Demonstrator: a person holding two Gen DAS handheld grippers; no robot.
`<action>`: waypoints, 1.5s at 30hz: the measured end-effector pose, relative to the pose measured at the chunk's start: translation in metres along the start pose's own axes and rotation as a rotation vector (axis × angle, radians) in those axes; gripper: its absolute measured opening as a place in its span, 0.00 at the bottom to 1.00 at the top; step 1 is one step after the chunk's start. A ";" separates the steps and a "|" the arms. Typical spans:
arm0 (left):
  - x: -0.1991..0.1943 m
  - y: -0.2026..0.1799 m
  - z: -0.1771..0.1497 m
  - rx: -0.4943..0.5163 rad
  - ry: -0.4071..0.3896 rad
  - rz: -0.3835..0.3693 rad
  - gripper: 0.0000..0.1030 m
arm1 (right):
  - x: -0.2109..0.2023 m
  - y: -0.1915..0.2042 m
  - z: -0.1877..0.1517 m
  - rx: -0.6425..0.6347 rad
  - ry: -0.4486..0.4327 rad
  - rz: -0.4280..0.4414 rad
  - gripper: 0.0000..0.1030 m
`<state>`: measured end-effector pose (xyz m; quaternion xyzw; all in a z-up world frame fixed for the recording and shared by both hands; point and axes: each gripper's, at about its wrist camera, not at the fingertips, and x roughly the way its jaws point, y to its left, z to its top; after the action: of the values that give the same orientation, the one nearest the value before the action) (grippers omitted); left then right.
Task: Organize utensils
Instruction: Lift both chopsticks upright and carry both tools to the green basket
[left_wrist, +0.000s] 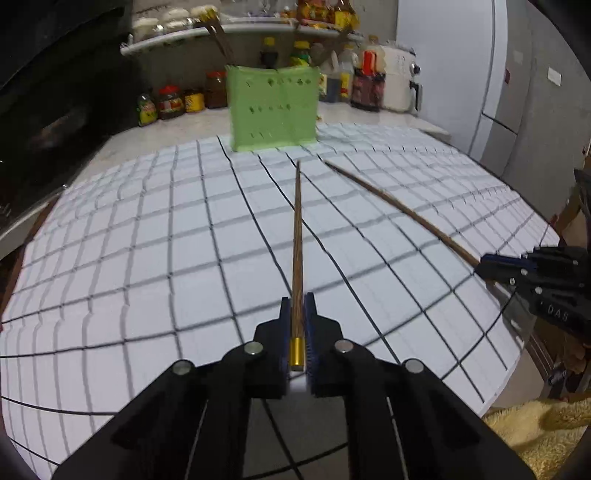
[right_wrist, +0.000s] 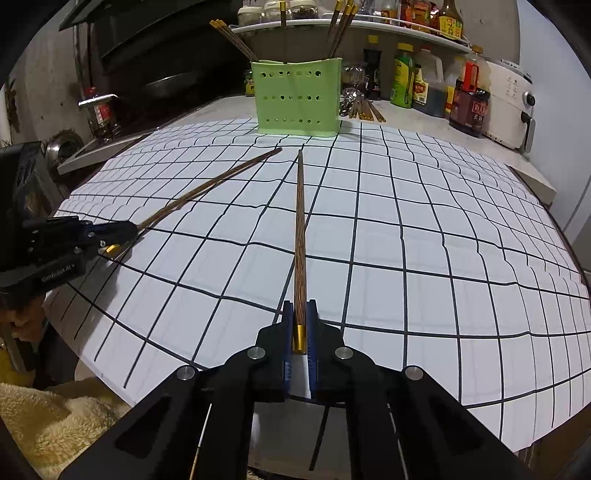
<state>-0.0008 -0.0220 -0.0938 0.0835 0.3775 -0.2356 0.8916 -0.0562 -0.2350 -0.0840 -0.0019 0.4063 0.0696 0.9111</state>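
Note:
My left gripper (left_wrist: 297, 308) is shut on a brown wooden chopstick (left_wrist: 297, 236) near its gold-capped end; the stick points straight ahead toward a green perforated utensil holder (left_wrist: 272, 109). My right gripper (right_wrist: 300, 314) is shut on a second chopstick (right_wrist: 300, 229) in the same way, also aimed at the green holder (right_wrist: 295, 99), which holds several chopsticks. Each gripper appears in the other's view: the right gripper (left_wrist: 491, 264) at the far right with its chopstick (left_wrist: 399, 210), the left gripper (right_wrist: 122, 230) at the far left with its chopstick (right_wrist: 210, 184).
A white grid-lined mat (right_wrist: 406, 240) covers the counter. Sauce bottles and jars (right_wrist: 428, 88) crowd the back, with a white appliance (right_wrist: 511, 103) at the right. More chopsticks and spoons (right_wrist: 364, 109) lie beside the holder. A yellow towel (right_wrist: 44, 421) lies at the near edge.

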 end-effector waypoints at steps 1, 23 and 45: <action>-0.007 0.003 0.004 -0.007 -0.024 -0.003 0.07 | -0.003 -0.002 0.003 0.008 -0.008 0.004 0.07; -0.135 0.016 0.074 0.010 -0.465 0.061 0.07 | -0.137 -0.011 0.115 0.022 -0.428 -0.039 0.07; -0.112 0.015 0.068 -0.003 -0.362 0.012 0.07 | -0.089 -0.007 0.118 0.006 -0.309 -0.057 0.07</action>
<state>-0.0184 0.0092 0.0336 0.0407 0.2108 -0.2411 0.9465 -0.0268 -0.2462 0.0600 0.0003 0.2614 0.0421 0.9643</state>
